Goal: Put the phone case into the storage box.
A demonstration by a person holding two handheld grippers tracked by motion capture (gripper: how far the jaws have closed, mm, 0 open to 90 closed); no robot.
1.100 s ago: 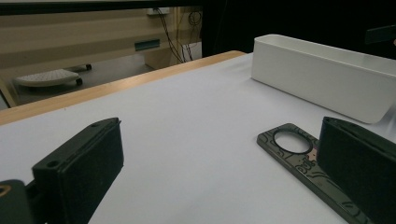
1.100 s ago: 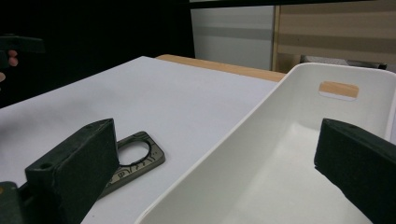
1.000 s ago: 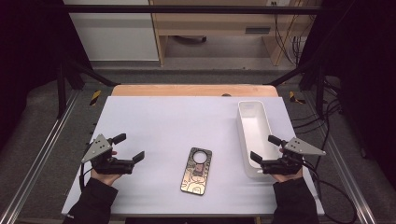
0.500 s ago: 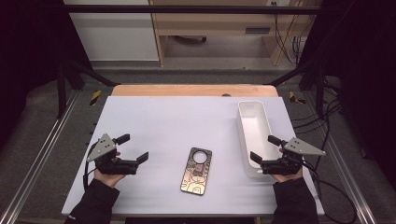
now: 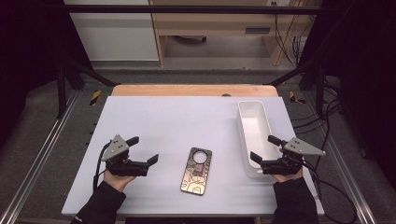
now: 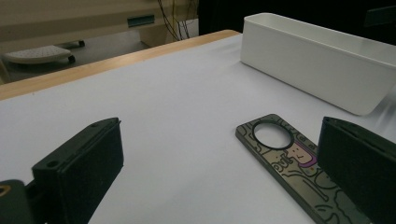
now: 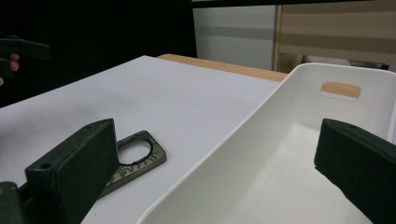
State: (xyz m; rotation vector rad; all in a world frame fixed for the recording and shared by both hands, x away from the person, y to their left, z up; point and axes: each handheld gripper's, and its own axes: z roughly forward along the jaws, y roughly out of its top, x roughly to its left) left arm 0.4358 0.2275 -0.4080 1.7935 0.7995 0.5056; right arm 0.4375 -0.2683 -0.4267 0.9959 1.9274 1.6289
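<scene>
The phone case (image 5: pixel 196 171) is seen lying flat on the table (image 5: pixel 177 116), between both grippers and touched by neither. The left gripper (image 5: pixel 140 150) is held just left of it, jaws apart. The right gripper (image 5: pixel 264 148) is held with jaws apart over the near end of the white bin (image 5: pixel 252 122).

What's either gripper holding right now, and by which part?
Nothing. The left gripper is open beside the phone case, and the right gripper is open at the white bin; neither touches anything.
</scene>
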